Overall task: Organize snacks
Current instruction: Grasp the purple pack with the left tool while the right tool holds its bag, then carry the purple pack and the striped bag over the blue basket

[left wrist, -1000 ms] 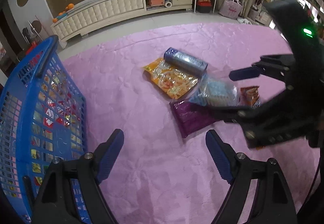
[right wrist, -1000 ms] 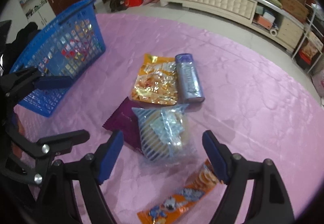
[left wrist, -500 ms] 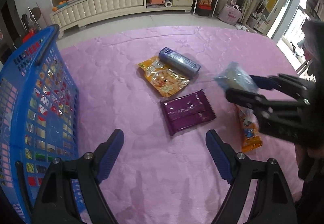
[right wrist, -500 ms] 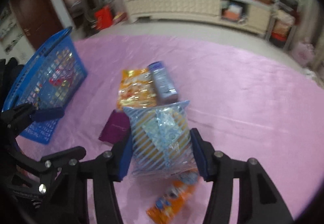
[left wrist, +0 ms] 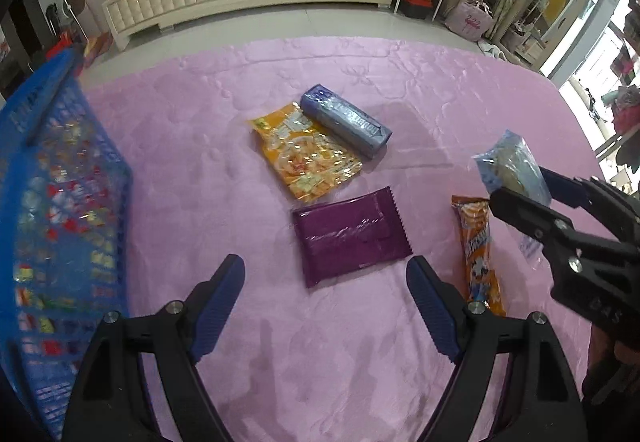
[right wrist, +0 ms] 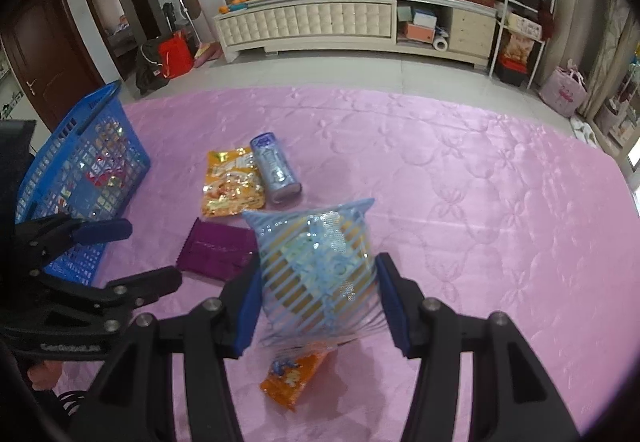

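My right gripper (right wrist: 319, 282) is shut on a blue striped snack bag (right wrist: 316, 242) and holds it up off the pink quilt (right wrist: 460, 202). Seen from the left wrist, that bag (left wrist: 512, 162) hangs in the right gripper (left wrist: 520, 194) at the far right. My left gripper (left wrist: 324, 270) is open and holds nothing, just on the near side of a purple packet (left wrist: 348, 238). Beyond the purple packet lie a yellow-orange packet (left wrist: 304, 158) and a blue-grey tube pack (left wrist: 344, 120). A long orange packet (left wrist: 478, 250) lies to the right.
A blue mesh basket (left wrist: 60, 202) with several snacks inside stands at the left edge of the quilt. The left gripper (right wrist: 100, 242) sits between it and the right one. A long white cabinet (right wrist: 304, 22) and tiled floor lie beyond the quilt.
My right gripper shut on the striped bag and lifted it off the purple packet, which now lies uncovered. The left gripper swung a little to the right, still open.
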Motion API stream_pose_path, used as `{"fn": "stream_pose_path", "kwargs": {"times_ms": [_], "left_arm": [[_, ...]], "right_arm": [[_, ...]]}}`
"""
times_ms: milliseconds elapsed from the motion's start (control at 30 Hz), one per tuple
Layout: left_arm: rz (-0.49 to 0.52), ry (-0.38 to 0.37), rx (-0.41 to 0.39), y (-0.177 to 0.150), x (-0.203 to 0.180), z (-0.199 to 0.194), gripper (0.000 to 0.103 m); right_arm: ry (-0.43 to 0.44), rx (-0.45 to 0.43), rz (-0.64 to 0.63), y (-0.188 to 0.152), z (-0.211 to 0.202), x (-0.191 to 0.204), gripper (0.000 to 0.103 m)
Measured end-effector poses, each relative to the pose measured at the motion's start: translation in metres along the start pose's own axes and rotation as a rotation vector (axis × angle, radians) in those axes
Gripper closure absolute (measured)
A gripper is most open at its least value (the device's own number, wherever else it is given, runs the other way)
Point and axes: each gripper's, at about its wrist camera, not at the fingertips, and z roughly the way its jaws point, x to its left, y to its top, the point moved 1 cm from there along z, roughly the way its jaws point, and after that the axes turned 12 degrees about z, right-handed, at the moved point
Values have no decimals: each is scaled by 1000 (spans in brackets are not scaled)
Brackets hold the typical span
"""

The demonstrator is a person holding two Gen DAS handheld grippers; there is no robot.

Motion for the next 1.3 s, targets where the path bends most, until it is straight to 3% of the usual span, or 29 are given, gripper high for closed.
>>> {"fn": "stream_pose_path", "kwargs": {"times_ms": [300,467,867,1000,1167,1300], "left_arm": [[-125,-120,56,16,6,33,22],[-119,-122,76,24,-1,42,22],[36,58,139,44,-31,59,21],[42,53,138,48,-33,60,21],[69,45,98,37,-36,53,43],[77,41,94,17,-31,43,50]], "right_arm": [[-17,20,41,3,5,-19,45],[-15,28,43,4,7,-19,45],[-37,81,62,1,19,-24,44],[-24,70,54,1,15,-21,44],[-15,73,49,0,14,-21,44],[-4,68,41,-1,10,-17,44]]}}
